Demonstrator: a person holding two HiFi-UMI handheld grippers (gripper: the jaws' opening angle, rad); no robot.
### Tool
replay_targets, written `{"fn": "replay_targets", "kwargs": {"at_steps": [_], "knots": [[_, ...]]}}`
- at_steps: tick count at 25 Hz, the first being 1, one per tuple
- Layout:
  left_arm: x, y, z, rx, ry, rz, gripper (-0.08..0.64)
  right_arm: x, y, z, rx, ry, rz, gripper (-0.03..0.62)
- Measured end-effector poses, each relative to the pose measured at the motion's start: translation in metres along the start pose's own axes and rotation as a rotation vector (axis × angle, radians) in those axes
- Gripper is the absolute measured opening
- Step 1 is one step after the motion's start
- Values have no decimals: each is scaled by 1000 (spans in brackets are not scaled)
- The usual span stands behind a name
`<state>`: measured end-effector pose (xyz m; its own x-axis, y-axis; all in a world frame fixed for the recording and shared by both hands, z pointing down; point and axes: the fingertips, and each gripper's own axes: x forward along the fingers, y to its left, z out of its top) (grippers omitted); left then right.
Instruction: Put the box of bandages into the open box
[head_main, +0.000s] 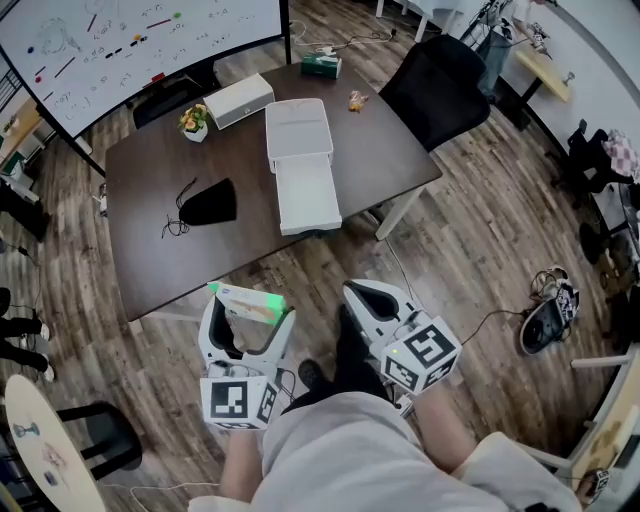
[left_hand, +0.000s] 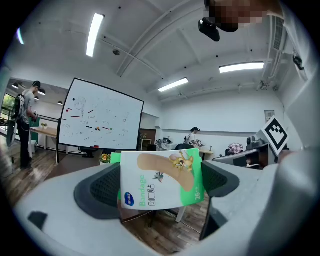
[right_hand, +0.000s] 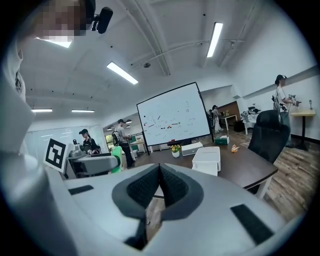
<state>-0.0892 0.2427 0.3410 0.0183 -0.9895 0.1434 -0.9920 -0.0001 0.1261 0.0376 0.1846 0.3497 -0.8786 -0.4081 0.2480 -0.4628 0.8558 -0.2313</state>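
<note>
I am standing back from the bench (head_main: 380, 150). The open box (head_main: 306, 190) is lying at the bench edge nearest me, with its lid folded back on the far side. My left gripper (head_main: 247, 312) is hovering over the floor, well short of the open box and a little to its left. It is clamping the bandages (left_hand: 160, 180) between widely spread jaws. My right gripper (head_main: 358, 292) is hanging just right of it, also short of the open box, with its jaws pressed together on nothing.

The bandages are sitting tilted between the pads, so I am judging the hold to be on thin card edges only. A jolt on the way to the open box could be twisting them loose and dropping them on the floor. The open box is looking light and is resting right at the edge, so a low approach could be shoving it along or off. Letting go early could be landing the bandages on the lid instead of in the tray.
</note>
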Motion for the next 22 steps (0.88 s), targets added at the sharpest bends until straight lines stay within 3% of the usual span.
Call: {"fn": "replay_targets", "kwargs": {"at_steps": [22], "knots": [[77, -10, 18, 17, 24, 32, 495, 38, -68, 33, 4, 27, 53, 4]]}}
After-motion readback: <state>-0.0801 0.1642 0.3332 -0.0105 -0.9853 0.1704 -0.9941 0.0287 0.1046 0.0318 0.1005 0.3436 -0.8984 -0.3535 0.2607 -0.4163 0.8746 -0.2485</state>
